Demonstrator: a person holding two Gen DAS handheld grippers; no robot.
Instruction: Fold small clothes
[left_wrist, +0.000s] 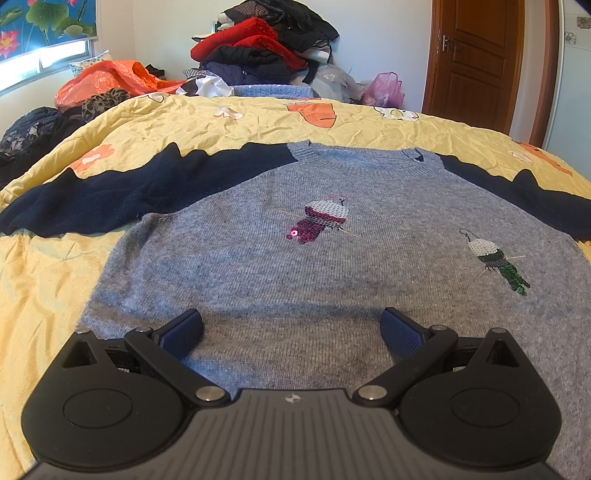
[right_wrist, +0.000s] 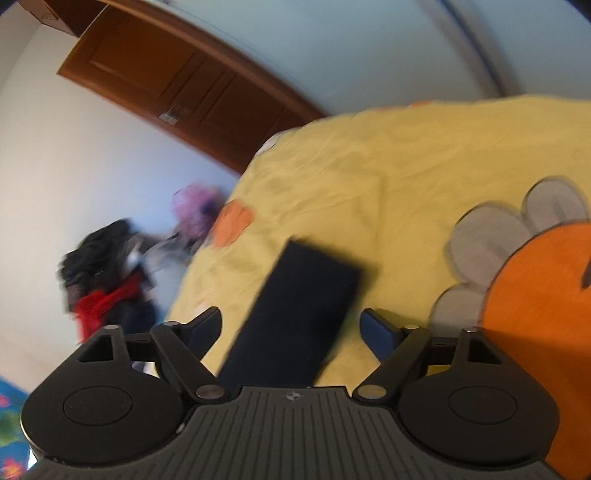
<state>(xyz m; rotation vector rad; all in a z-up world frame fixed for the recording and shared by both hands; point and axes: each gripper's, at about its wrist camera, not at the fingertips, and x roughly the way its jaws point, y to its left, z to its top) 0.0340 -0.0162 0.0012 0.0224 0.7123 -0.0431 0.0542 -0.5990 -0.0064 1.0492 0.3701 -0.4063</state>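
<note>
Grey knit fills the middle of my left view: a sweater (left_wrist: 295, 266) with navy sleeves and two sequin birds (left_wrist: 325, 219), lying flat on the yellow flowered bedspread (left_wrist: 48, 280). Its collar points to the top of the frame, sleeves spread left and right. My left gripper (left_wrist: 291, 332) hovers at the hem, jaws wide apart, holding nothing. A clothes pile (left_wrist: 266, 48) and brown door (left_wrist: 476, 62) sit beyond.

My right view is blurred: a navy sleeve (right_wrist: 295, 314) runs lower left to upper right between my right gripper's (right_wrist: 291, 328) spread jaws.
</note>
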